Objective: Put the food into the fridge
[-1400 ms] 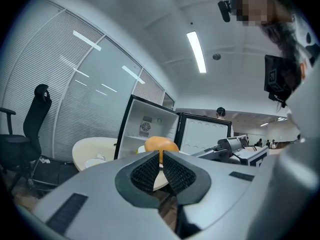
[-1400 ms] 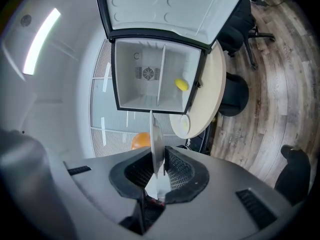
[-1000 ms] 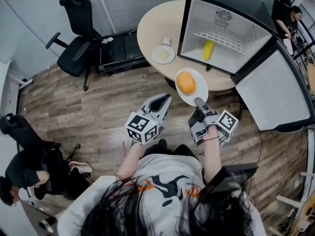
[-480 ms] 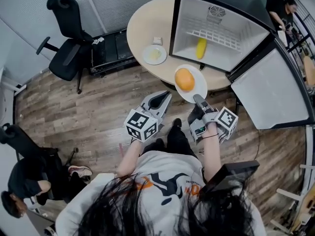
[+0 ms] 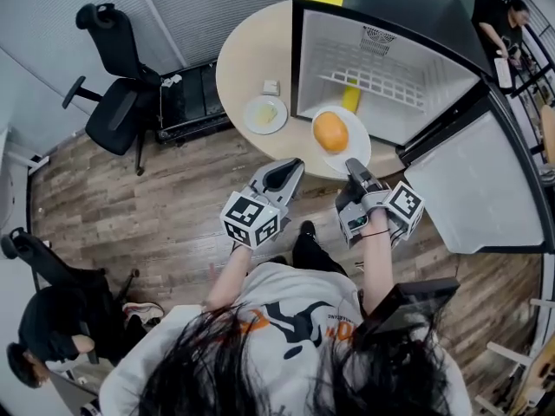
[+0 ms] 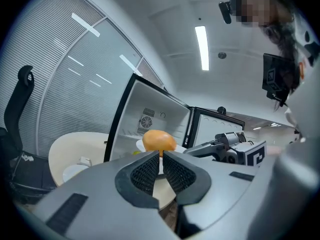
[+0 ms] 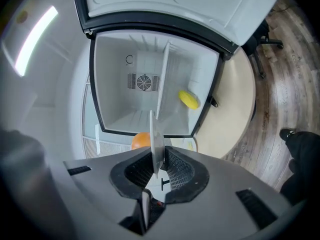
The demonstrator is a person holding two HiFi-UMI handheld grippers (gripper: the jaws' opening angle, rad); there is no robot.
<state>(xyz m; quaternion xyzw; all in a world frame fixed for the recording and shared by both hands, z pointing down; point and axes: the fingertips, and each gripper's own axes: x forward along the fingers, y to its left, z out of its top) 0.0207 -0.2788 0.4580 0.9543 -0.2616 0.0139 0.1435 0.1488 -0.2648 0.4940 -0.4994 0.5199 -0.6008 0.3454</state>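
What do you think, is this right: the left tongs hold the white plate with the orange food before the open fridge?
No: it is the right tongs that hold the white plate with the orange food before the open fridge, as the right gripper view shows.

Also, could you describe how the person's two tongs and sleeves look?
Left tongs and right tongs are grey shells with black ribbed pads; each carries a white cube with black square markers. The T-shirt is white, short-sleeved, with black and orange print.

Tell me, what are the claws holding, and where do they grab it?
The right claw pinches the white plate, with the orange on it, by its near rim. The left claw holds nothing.
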